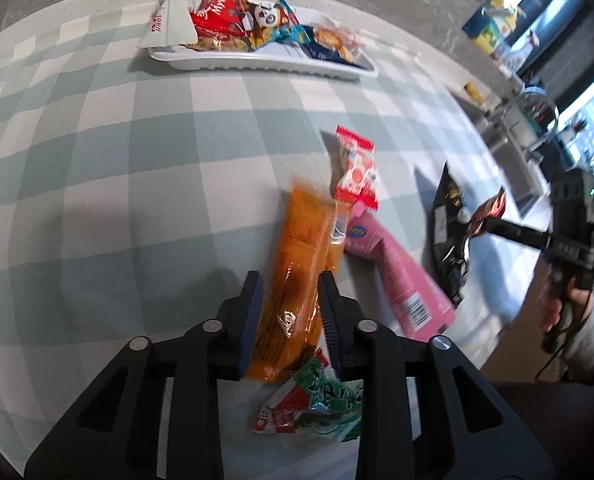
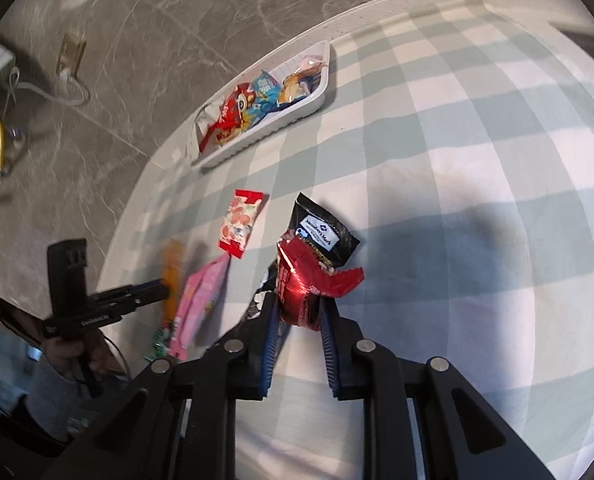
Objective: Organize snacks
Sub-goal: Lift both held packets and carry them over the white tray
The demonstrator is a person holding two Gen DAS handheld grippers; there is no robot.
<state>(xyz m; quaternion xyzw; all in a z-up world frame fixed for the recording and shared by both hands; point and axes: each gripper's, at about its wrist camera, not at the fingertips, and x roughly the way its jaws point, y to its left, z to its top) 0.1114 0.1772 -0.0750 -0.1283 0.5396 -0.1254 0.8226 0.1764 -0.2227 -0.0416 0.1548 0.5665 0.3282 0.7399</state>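
Note:
My left gripper [image 1: 291,280] is shut on a long orange snack packet [image 1: 297,276] held lengthwise between its blue pads, just above the checked tablecloth. My right gripper [image 2: 299,306] is shut on a crinkled red snack packet [image 2: 311,280], lifted over a black packet [image 2: 325,232]. A white tray [image 1: 257,64] at the table's far edge holds several snack packets. In the left wrist view the right gripper [image 1: 487,222] shows at the right with the red packet [image 1: 489,210]. The right wrist view has the left gripper [image 2: 163,290] at the left, holding the orange packet [image 2: 172,276].
Loose on the cloth lie a red-and-white candy packet [image 1: 355,168], a pink packet [image 1: 401,272], a green-and-red packet [image 1: 317,404] and the black packet [image 1: 449,240]. A person's hand [image 1: 565,308] grips the right tool. Grey stone floor [image 2: 137,20] lies beyond the table edge.

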